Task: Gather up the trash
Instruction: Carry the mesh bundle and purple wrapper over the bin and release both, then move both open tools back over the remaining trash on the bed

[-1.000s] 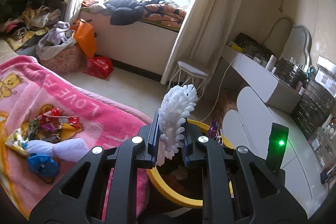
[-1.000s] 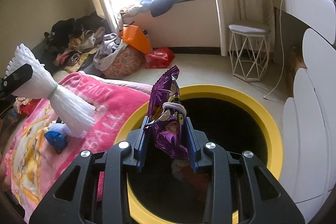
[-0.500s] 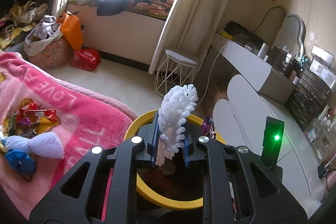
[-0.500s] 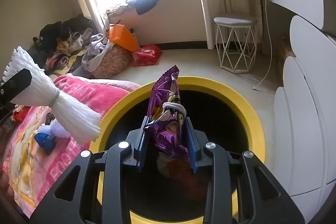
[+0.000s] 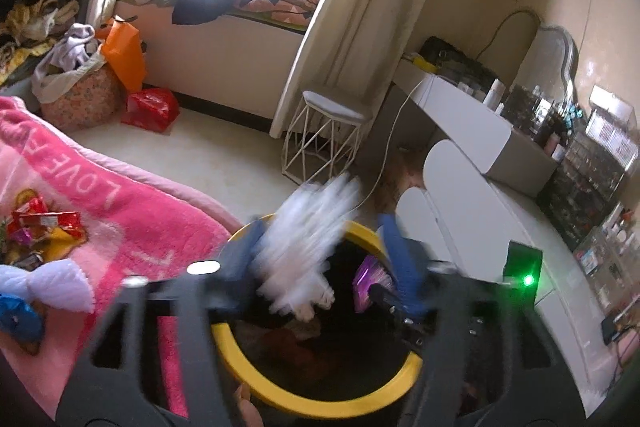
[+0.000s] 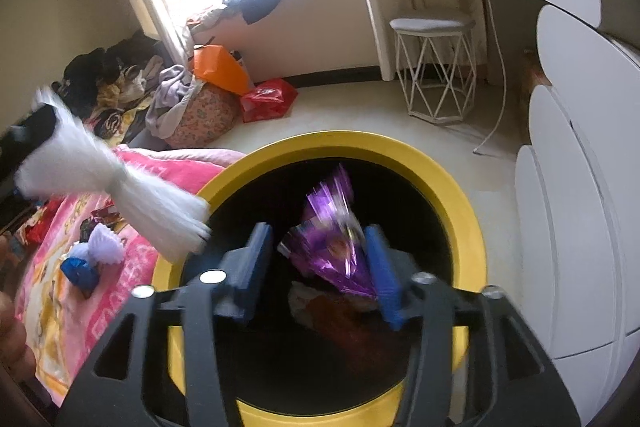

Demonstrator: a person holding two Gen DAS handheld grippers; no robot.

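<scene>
A yellow-rimmed black trash bin (image 5: 256, 383) (image 6: 460, 195) stands by the bed with trash inside. My left gripper (image 5: 324, 255) is open above the bin; a white foam fruit net (image 5: 308, 247) is blurred between its spread fingers, loose and falling. The net also shows in the right wrist view (image 6: 132, 195). My right gripper (image 6: 320, 259) is open over the bin mouth; a purple snack wrapper (image 6: 332, 247) is blurred between its fingers, released. The wrapper shows in the left wrist view (image 5: 370, 279).
A pink blanket (image 5: 132, 215) (image 6: 60, 291) carries red wrappers (image 5: 40, 223), another white foam net (image 5: 60, 283) (image 6: 105, 246) and a blue wrapper (image 5: 18, 319) (image 6: 80, 269). A white wire stool (image 5: 324, 143) (image 6: 436, 67), a white dresser (image 6: 580, 187) and a laundry pile (image 5: 76, 83) surround the bin.
Both grippers have opened over the bin. The white foam net and the purple wrapper have come loose and are dropping, blurred by motion.
</scene>
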